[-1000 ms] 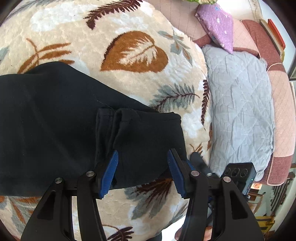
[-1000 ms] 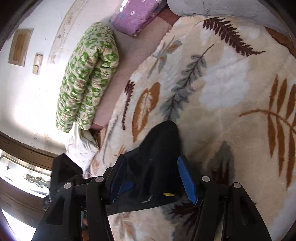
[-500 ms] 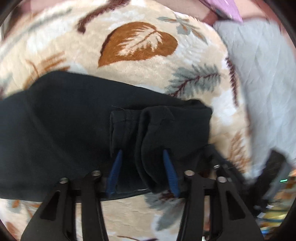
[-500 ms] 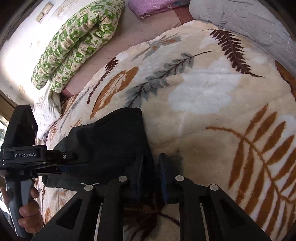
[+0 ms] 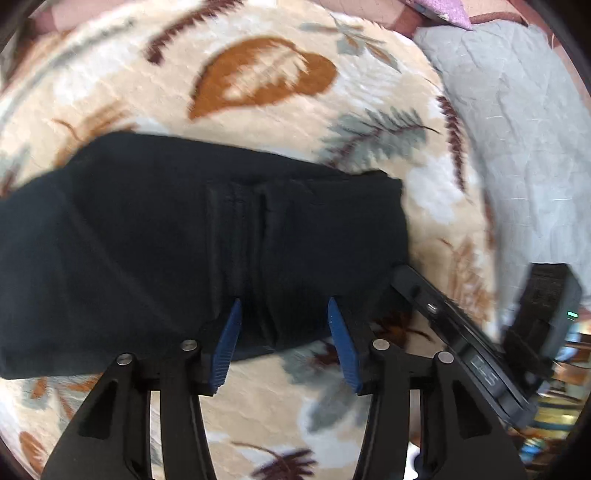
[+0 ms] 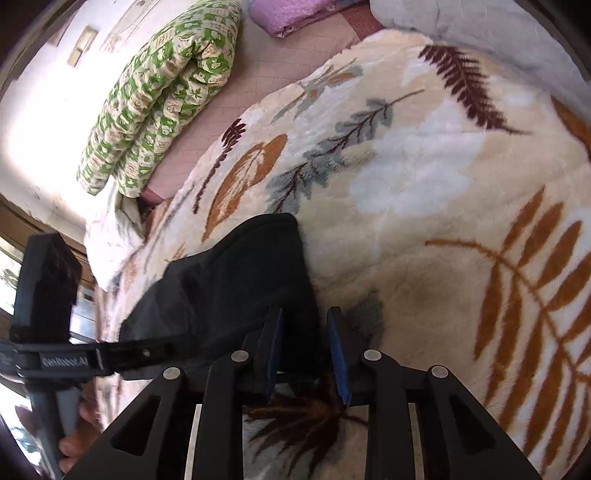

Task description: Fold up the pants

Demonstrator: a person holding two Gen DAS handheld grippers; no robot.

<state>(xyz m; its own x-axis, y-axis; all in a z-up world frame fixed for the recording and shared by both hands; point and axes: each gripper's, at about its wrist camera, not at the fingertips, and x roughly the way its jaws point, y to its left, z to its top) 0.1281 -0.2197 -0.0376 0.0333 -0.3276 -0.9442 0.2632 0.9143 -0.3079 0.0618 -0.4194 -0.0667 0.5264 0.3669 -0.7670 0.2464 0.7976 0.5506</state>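
Note:
Black pants [image 5: 155, 236] lie across a cream leaf-patterned blanket [image 5: 258, 74], with one end folded over into a doubled edge. My left gripper [image 5: 283, 317] straddles the near edge of that fold, its blue pads [image 5: 226, 343] closed in on the bunched cloth. My right gripper [image 6: 303, 332] pinches the pants' corner [image 6: 236, 280] between nearly closed pads. The right gripper's body shows at the right of the left wrist view [image 5: 476, 354]. The left gripper's body shows at the left of the right wrist view [image 6: 48, 354].
A grey quilted cover [image 5: 517, 122] lies to the right of the blanket. A green patterned folded quilt [image 6: 162, 88] and a purple pillow [image 6: 295, 14] lie at the far side by the wall. A white cloth [image 6: 110, 240] is bunched beside the blanket.
Both grippers closed onto the pants over the last second. The folded end has been carried further over the rest of the pants, and the right gripper swung round beside the left one.

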